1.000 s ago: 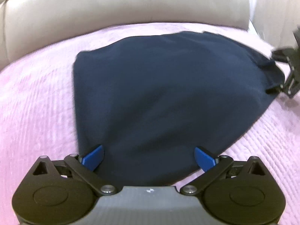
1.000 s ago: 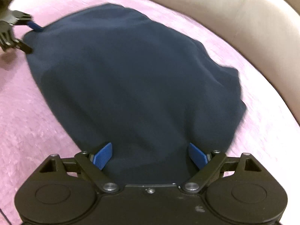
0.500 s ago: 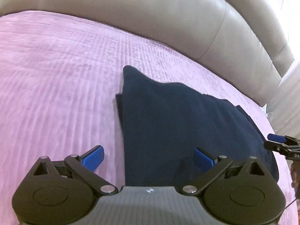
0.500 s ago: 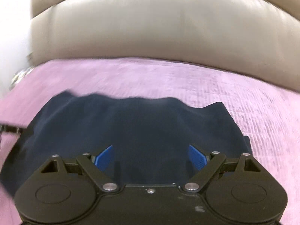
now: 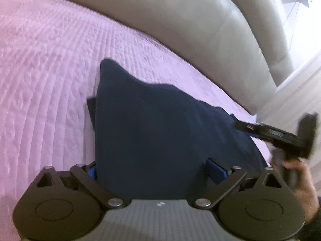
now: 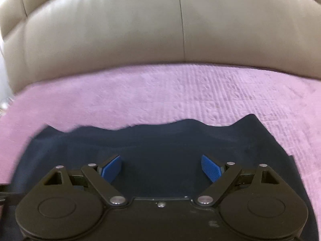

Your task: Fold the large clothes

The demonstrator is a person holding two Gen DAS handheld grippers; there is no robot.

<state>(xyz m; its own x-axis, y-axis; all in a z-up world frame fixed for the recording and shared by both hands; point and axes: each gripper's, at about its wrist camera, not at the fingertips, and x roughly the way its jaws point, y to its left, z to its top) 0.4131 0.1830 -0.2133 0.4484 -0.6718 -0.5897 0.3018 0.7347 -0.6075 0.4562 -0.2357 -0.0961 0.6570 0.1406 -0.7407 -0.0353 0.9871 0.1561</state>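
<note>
My left gripper (image 5: 154, 170) has its jaws set wide and closing slightly, with the garment (image 5: 160, 136) lying between them; its left pad is half hidden behind the cloth's edge, and I cannot see either pad pressing on the fabric. My right gripper (image 6: 160, 167) also stands with jaws apart, both blue pads (image 6: 210, 167) clear in view above the dark cloth and not gripping it. Both grippers tilt downward over the garment.

In the left wrist view the right gripper shows side-on at the right edge, blurred, its tips near the garment's far corner, and I cannot tell whether they touch it. The hand (image 5: 301, 178) holding it is partly cut off by the frame.

The garment is navy, folded into a compact shape with a raised point at one corner and a lower layer peeking out at its left edge. The folds themselves are hard to make out in the dark cloth, and its near part is hidden under the gripper bodies.

It lies on a pink quilted cover (image 5: 50, 70). Behind rises a beige padded headboard (image 6: 140, 30). A pale floor (image 5: 291, 96) shows at the far right.
</note>
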